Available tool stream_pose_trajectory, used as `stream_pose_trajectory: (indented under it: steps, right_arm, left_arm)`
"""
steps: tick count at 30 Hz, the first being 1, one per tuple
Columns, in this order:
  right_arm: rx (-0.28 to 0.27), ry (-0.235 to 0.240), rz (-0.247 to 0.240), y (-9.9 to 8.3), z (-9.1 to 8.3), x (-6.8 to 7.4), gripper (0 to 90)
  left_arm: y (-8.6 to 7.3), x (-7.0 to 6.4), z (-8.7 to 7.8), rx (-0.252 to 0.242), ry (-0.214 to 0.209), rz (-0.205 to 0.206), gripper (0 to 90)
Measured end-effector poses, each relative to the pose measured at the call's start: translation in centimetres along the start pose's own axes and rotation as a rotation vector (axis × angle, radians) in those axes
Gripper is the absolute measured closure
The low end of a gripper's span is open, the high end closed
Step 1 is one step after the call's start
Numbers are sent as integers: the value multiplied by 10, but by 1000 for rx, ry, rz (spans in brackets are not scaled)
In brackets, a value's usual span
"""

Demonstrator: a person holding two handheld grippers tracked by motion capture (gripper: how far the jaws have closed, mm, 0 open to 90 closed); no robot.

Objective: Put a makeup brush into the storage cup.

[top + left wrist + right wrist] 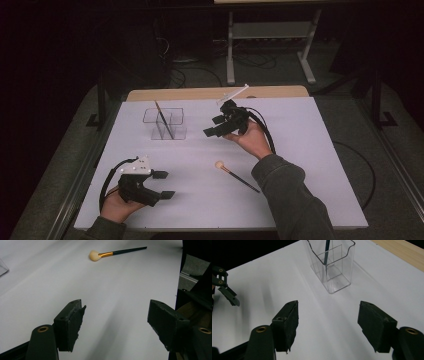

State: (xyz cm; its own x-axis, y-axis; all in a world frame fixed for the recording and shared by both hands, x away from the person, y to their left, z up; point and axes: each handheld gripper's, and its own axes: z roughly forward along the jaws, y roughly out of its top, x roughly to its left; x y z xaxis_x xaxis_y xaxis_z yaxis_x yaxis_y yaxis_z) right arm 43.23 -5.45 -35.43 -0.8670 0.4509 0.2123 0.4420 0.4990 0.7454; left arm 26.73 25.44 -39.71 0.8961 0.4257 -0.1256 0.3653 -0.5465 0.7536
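Done: one thin dark-handled brush (164,119) already stands in the clear plastic divided holder (165,123).
Left: a fluffy cream-headed makeup brush with gold ferrule (236,175) lies flat on the white table (310,165), between the hands.
Left gripper (162,184): jaws apart, empty, near the table's front.
Right gripper (214,126): jaws apart, empty, beside the holder.
Obstacles: none apparent.

Brush (236,176) on table (310,150), right of organizer (165,123).
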Motion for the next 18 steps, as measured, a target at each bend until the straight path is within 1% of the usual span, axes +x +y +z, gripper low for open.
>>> stream_pose_trajectory:
  steps: [1,3,4,5,7,8,9,10,12,14,17,18]
  right_arm:
    - [3,-7,-11,0,-1,0,308]
    - [-7,-6,-11,-1,-3,3,306]
    - [-10,-8,-20,-1,-4,3,304]
    - [-9,-13,-26,-2,-5,3,304]
    - [-12,-14,-19,-3,-7,5,298]
    - [-13,-21,-25,-5,-8,4,297]
    - [-13,-22,-18,-6,-10,5,296]
    - [-16,-16,-13,-8,-11,6,293]
    - [-11,-25,-26,-11,-13,5,289]
    - [-11,-18,-7,-14,-15,6,282]
    - [-19,-23,-10,-18,-19,6,282]
    - [-16,-22,0,-19,-20,6,282]
  left_arm:
    - [0,0,0,1,0,2,274]
    - [1,0,0,0,-1,0,274]
    - [1,0,0,-1,-2,-3,274]
    - [1,0,0,-2,1,2,274]
    - [1,-1,-1,-7,3,2,275]
    - [1,-1,-1,-11,3,0,275]
    - [1,-3,0,-26,1,-21,275]
    - [1,-3,0,-27,1,-25,275]
    - [1,-3,0,-14,2,-12,275]
    - [1,-2,0,-12,4,-6,275]
    - [1,-2,-1,-10,2,-5,274]
    - [1,-1,-1,-8,2,-1,275]
